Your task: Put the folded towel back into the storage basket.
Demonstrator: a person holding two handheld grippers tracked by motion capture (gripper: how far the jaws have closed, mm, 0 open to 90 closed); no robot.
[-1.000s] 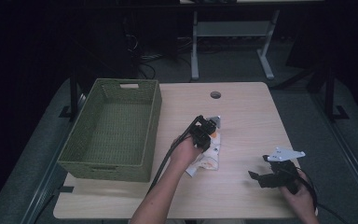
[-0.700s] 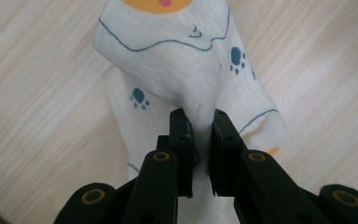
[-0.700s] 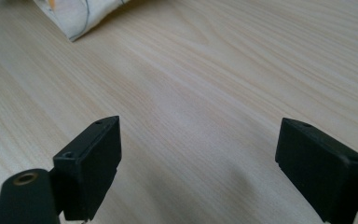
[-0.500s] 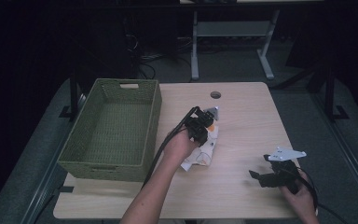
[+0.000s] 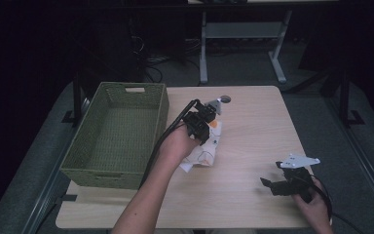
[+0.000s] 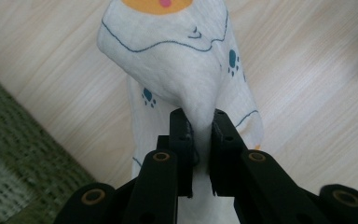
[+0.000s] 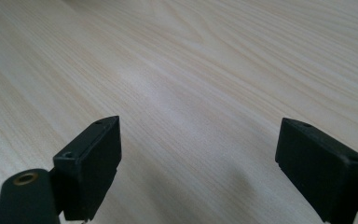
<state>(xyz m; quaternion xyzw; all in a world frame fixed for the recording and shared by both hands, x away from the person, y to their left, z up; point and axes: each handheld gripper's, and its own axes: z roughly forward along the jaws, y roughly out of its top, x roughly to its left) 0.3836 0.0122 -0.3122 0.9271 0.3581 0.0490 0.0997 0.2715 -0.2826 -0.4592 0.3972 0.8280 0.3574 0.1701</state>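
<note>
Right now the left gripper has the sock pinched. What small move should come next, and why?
Probably carry it sideways toward the green basket. The left gripper is shut on a fold of the white sock, most of which hangs lifted over the table. The basket sits open just beside it, while the right gripper rests open, holding nothing.

1 sock [image 6: 177, 60], 1 basket [image 5: 121, 131]

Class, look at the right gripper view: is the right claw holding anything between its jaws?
No. The right claw stands wide open over the bare wooden table, with nothing between its jaws.
</note>
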